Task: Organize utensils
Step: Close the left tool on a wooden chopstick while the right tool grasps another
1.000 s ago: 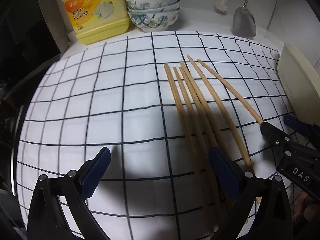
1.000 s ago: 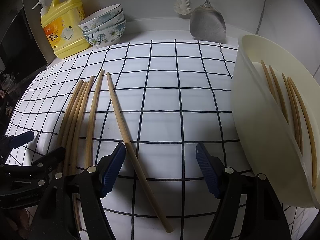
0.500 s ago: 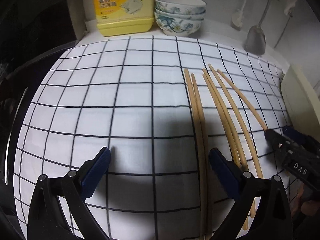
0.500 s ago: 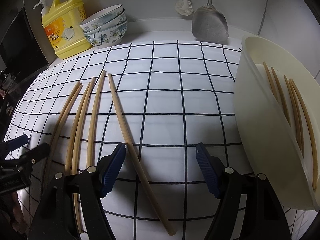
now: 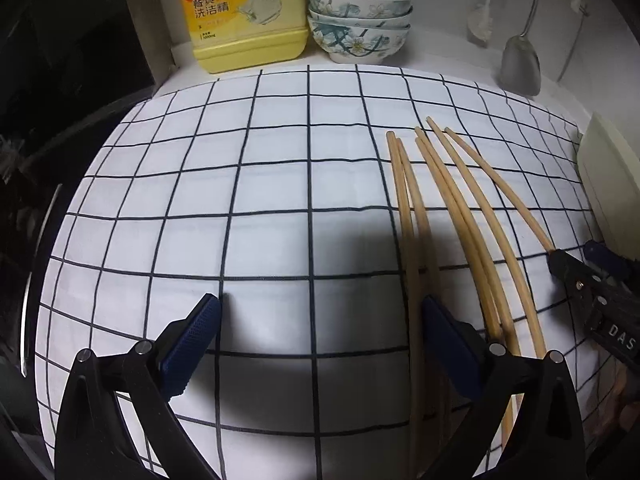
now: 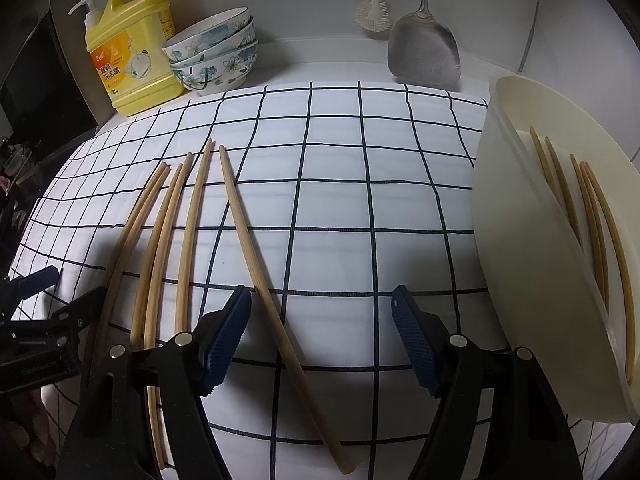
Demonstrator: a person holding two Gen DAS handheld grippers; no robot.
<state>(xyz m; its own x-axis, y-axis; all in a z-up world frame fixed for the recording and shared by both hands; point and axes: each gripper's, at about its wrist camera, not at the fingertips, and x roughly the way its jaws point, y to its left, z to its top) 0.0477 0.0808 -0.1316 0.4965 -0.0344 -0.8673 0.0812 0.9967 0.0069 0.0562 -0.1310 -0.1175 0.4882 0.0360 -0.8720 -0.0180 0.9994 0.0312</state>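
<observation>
Several bamboo chopsticks (image 6: 188,236) lie side by side on the checked cloth (image 5: 280,184). My right gripper (image 6: 320,304) hovers open over the cloth. The rightmost chopstick (image 6: 256,252) runs between its jaws, close by the left finger, with no pad on it. My left gripper (image 5: 320,314) is open too. The leftmost chopstick (image 5: 410,248) lies just inside its right finger (image 5: 444,332); the rest (image 5: 472,224) lie beyond that finger. Each gripper shows in the other's view: the right gripper (image 5: 580,264) and the left gripper (image 6: 60,290). A cream tray (image 6: 500,240) at the right holds several chopsticks (image 6: 592,220).
A yellow detergent bottle (image 6: 128,56) and stacked floral bowls (image 6: 216,52) stand at the back left. A metal spatula (image 6: 424,52) and a white brush (image 6: 374,10) hang on the back wall. Dark objects border the cloth's left edge.
The left gripper has shifted left, away from the right gripper. The two leftmost chopsticks have spread apart from the others. The right gripper has stayed still and open.
</observation>
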